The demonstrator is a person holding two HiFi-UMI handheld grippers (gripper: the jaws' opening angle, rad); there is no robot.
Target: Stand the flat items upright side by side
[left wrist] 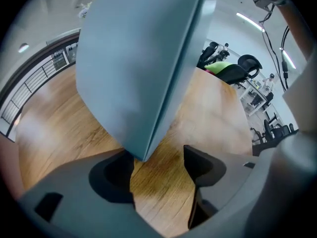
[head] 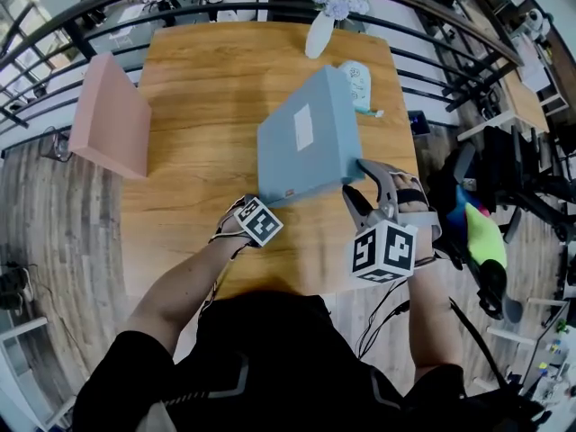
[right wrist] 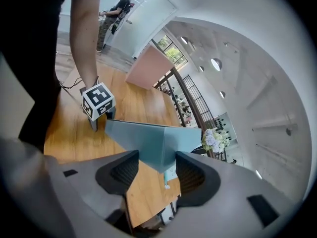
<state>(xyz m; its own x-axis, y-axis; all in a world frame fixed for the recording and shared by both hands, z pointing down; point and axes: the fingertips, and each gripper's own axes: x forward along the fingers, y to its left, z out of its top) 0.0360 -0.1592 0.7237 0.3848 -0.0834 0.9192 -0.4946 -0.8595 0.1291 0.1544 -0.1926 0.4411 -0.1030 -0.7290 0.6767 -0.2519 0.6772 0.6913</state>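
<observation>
Clamping a corner of the tilted blue box (head: 301, 138), the right tongs (right wrist: 156, 165) bear something stiff, smooth and seemingly light. Left tongs (left wrist: 158, 160) gape nearby; mid-edge holds likely slip less.

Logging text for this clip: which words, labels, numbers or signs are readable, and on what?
No text is readable.
White label on blue box: too blurred.
Print on pale item by vase: too small.
Marker cubes: black-and-white patterns, no words.
</observation>
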